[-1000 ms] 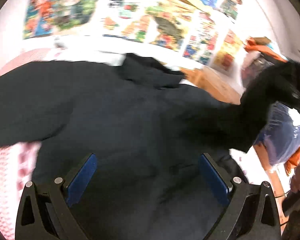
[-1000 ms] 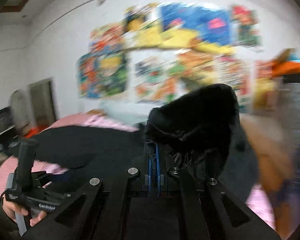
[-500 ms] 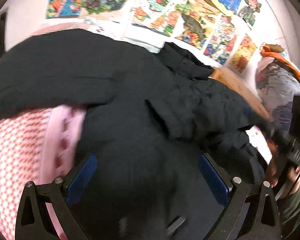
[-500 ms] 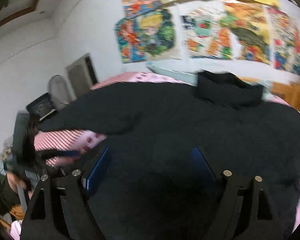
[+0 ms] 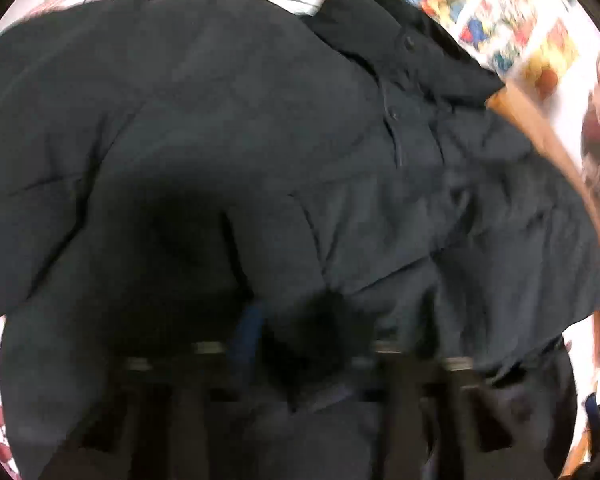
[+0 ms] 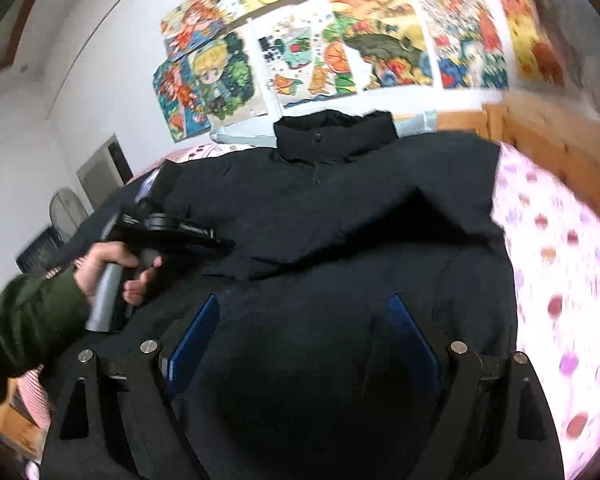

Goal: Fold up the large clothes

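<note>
Black jacket [image 6: 340, 208] spread on bed [image 6: 560, 264]; left gripper [image 5: 284, 332] just closed, pinching fabric; right gripper [image 6: 304, 340] just opened, empty. Best lifted evenly, folded inward.

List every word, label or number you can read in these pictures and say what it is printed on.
None can be read.
Cartoon posters on the wall: any lettering is too small and blurred.
Left gripper, seen from the right wrist: pale marks on its body, too blurred.
Black jacket: no label or print shows.
</note>
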Tool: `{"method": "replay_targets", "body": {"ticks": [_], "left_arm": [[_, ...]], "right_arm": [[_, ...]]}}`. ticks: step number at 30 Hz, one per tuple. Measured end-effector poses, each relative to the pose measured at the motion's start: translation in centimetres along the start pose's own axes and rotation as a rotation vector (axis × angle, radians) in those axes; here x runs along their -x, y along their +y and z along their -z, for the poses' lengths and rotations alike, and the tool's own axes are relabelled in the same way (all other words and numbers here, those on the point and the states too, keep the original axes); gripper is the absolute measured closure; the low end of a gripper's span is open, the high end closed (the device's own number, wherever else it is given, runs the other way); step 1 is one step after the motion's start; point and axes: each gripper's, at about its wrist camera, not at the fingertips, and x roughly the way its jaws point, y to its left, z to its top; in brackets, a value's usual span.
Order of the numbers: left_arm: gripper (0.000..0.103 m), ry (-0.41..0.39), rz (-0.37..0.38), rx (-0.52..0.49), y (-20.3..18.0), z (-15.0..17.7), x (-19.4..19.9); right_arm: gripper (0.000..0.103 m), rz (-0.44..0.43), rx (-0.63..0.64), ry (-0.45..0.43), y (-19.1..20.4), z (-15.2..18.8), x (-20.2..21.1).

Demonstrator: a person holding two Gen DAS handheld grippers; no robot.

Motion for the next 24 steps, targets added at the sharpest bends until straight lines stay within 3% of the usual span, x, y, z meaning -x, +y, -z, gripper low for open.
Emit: {"method": "replay_targets", "body": {"ticks": [2,5,8,10,12,15,17,18,21,24], "left_arm": [[0.099,-0.057,-0.054,-0.032,-0.9,0.0,0.6],[0.1,-0.181,-0.092,-0.051,-1.4,-0.3,3.2],[0.1,-0.369,-0.194,-0.066,-0.8,-0.9,8.0],[0.1,-0.432,-0.248,-0.056,0.1,-1.3,10.0],[0.1,-0.422,-0.278,-0.047,1.5,-1.8,10.6],[0.1,-0.36,-0.286,-0.058,2.7,-1.5,8.4],[0.099,-0.303,-0.283,-0.043,3.3,-1.1,6.4],[0.096,-0.245,-0.277,0.01,4.0,-0.8,5.0],[0.089,-0.175,-0.212,0.125,6.0,-0.4,3.2],[0.079,-0.169,-0.121,0.202,7.7,0.2,3.6]], "right_arm": [[0.02,0.022,-0.013,-0.009,-0.9,0.8,0.4],[0.02,0.057,-0.033,-0.033,-1.7,0.7,0.9],[0.019,0.06,-0.046,-0.051,-2.3,-1.4,1.5],[0.007,0.054,-0.049,-0.016,-3.0,-3.5,0.6],[0.007,0.054,-0.084,0.052,-4.3,-6.1,-1.8],[0.007,0.048,-0.074,0.066,-5.5,-9.6,-6.4],[0.007,0.133,-0.042,0.068,-6.5,-11.5,-10.5],[0.007,0.183,-0.013,0.122,-7.0,-12.1,-13.4],[0.007,0.219,0.005,0.324,-9.2,-11.1,-20.4],[0.004,0.228,0.05,0.347,-9.9,-8.9,-22.8]]}}
